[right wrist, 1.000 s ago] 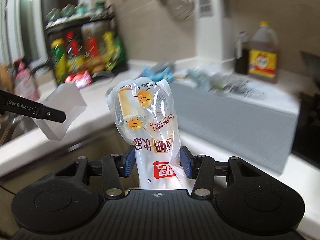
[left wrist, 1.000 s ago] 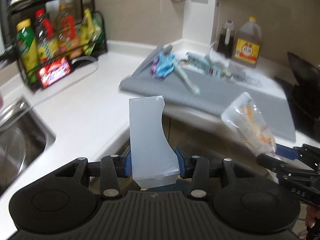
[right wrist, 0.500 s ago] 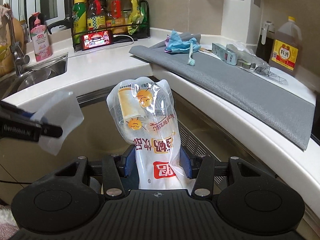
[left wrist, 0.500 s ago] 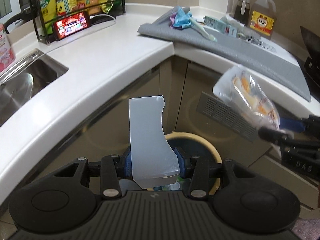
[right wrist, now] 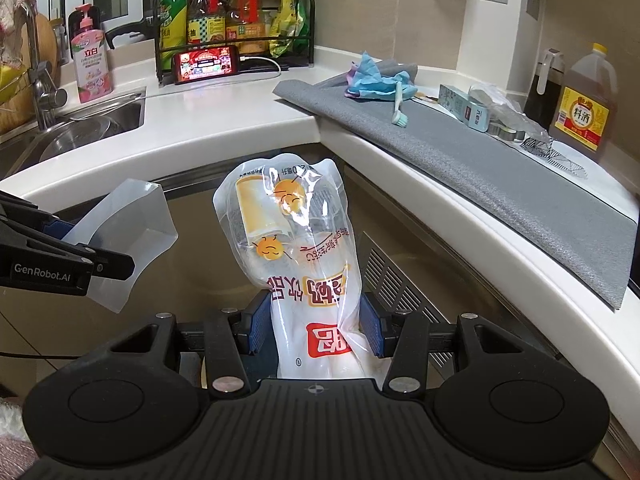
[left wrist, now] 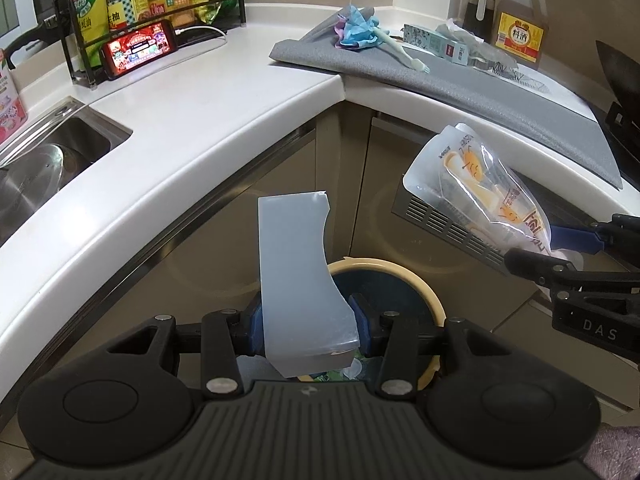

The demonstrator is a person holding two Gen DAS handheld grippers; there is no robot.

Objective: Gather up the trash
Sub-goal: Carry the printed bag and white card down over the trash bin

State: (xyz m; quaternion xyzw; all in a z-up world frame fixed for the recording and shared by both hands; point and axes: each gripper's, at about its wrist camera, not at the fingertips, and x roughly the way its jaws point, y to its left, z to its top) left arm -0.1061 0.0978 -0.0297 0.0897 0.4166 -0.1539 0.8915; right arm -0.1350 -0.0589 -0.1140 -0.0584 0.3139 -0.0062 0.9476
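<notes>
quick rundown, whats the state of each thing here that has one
left hand-held gripper: shut on translucent plastic piece
right hand-held gripper: shut on printed snack bag
trash bin: open, some rubbish inside, below the left gripper
phone: screen lit, cable plugged in
toothbrush: lying on grey mat

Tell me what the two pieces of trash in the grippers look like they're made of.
Pale piece: probably thin translucent frosted plastic, a matte sheet with a folded edge. Printed pouch: likely glossy clear plastic film, crinkled and catching glare.
</notes>
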